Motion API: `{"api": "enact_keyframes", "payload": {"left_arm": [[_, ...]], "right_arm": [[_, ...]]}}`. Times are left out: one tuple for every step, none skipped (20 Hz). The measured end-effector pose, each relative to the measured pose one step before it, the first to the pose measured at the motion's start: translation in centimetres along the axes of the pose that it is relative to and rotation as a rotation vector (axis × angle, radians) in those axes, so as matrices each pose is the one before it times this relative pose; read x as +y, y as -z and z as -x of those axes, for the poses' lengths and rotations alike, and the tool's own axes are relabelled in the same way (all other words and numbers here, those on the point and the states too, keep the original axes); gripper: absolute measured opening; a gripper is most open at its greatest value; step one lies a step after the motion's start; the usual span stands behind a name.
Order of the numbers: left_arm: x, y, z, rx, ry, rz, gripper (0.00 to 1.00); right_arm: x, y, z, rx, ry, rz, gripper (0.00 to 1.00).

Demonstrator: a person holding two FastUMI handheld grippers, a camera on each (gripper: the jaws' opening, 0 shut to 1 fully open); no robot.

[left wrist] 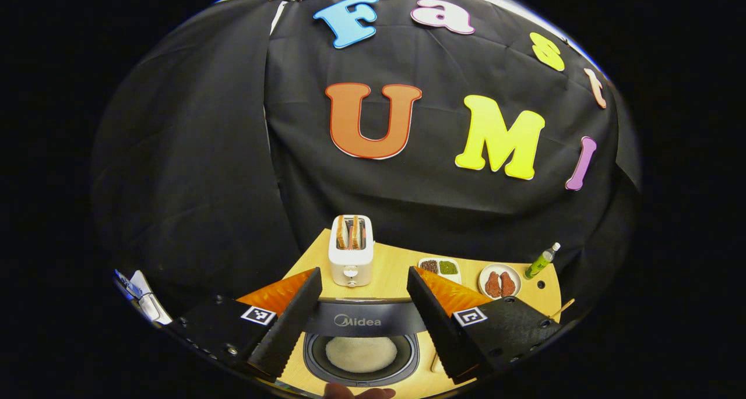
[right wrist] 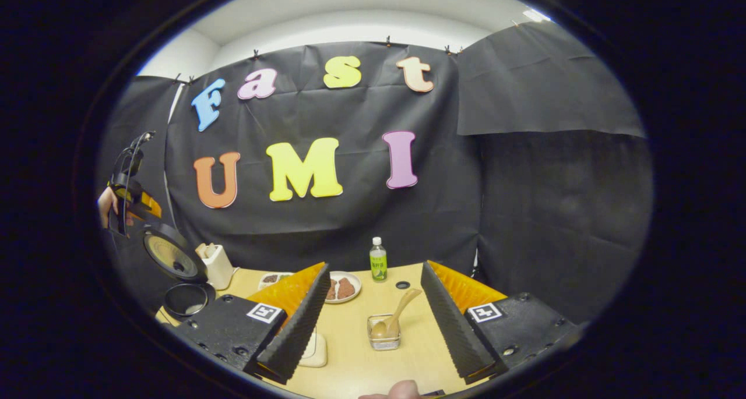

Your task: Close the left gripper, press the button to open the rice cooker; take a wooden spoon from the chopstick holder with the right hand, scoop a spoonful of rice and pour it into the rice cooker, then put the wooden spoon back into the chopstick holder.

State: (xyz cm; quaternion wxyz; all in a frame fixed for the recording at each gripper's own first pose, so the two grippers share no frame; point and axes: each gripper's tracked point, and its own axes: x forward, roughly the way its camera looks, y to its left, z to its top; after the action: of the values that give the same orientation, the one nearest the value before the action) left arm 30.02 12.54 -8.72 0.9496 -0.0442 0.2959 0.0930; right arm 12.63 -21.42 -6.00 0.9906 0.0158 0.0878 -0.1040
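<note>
1. Rice cooker (left wrist: 361, 343) stood open at the near left of the bench (right wrist: 355, 364): lid (right wrist: 170, 254) tipped up and back, inner pot (left wrist: 360, 353) exposed with pale rice already lying in its bottom. The button-press step judged complete.
2. Left hand-held gripper (left wrist: 364, 320) hung above the cooker, fingers spread apart, gripping nothing; the lid's edge showed between them. In the right gripper view it sat high at the left, held in a hand (right wrist: 106, 204).
3. Wooden spoon (right wrist: 396, 318) stood bowl-down, leaning, in the small wire chopstick holder (right wrist: 384, 333), handle pointing up and away. Untouched, so the step in hand judged to be the spoon pickup.
4. Right hand-held gripper (right wrist: 373, 314) faced the holder, fingers wide apart and empty, the spoon in the gap ahead of them and clear of both.
5. Next move judged to call for advancing the right hand-held gripper until the handle sat between the fingers, then closing on it and lifting straight out so the holder did not tip.
6. Farther back on the bench: toaster (left wrist: 351, 250), a plate (right wrist: 344, 287), a green bottle (right wrist: 378, 260). Which container held the rice to scoop could not be told.
</note>
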Motion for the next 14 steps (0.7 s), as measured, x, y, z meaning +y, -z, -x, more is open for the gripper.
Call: {"api": "enact_keyframes", "payload": {"left_arm": [[-0.364,0.436,0.017,0.01341,0.00772,0.00497,0.95],[-0.041,0.184,0.138,-0.00465,0.00304,-0.0056,0.95],[-0.029,0.226,0.161,0.00182,-0.00015,-0.00871,0.96],[-0.047,0.415,0.231,0.00471,-0.00103,-0.00525,0.96],[-0.091,0.32,0.46,0.00189,0.001,-0.00351,0.96],[0.024,0.355,0.381,0.0028,0.00183,0.00129,0.96],[-0.137,0.589,0.368,0.00123,0.00171,0.00336,0.97],[-0.109,0.673,0.463,0.00315,-0.00021,0.00342,0.97],[-0.019,0.8,0.45,0.00603,-0.00104,-0.0034,0.97],[-0.156,0.977,0.328,0.01255,0.00261,-0.01352,0.97],[-0.088,0.888,0.591,0.01411,0.00188,-0.00507,0.97],[-0.036,1.039,0.376,0.01579,0.00352,0.00915,0.97],[-0.256,1.092,0.201,0.02065,0.00959,0.01889,0.97],[-0.404,1.334,0.403,0.02893,0.0209,0.0198,0.97]], "right_arm": [[0.01,-0.022,0.231,-0.0035,0.00089,0.00033,1.0],[0.08,-0.175,0.115,-0.00339,-0.00087,0.00122,0.99],[0.074,-0.055,0.093,-0.00235,-0.00126,0.00324,1.0],[0.259,-0.086,0.062,-0.00112,-0.00753,0.00357,1.0],[0.364,0.0,0.018,0.00065,-0.00962,0.00437,1.0],[0.466,-0.054,0.044,0.0024,-0.01182,0.00397,0.99],[0.51,-0.04,-0.054,0.00085,-0.01393,0.00341,0.99],[0.584,-0.106,-0.01,-0.00084,-0.01382,0.00206,1.0],[0.557,-0.123,0.028,-0.00347,-0.01445,0.00291,1.0],[0.543,-0.197,-0.018,-0.00714,-0.0133,0.0078,1.0],[0.311,-0.053,-0.039,-0.00701,-0.00622,0.00689,1.0],[0.585,-0.123,0.015,-0.00485,-0.01283,0.00041,1.0],[0.691,0.211,0.141,0.00125,-0.01387,0.00084,1.0],[0.441,0.178,-0.04,0.00225,-0.00982,0.00346,1.0]]}}
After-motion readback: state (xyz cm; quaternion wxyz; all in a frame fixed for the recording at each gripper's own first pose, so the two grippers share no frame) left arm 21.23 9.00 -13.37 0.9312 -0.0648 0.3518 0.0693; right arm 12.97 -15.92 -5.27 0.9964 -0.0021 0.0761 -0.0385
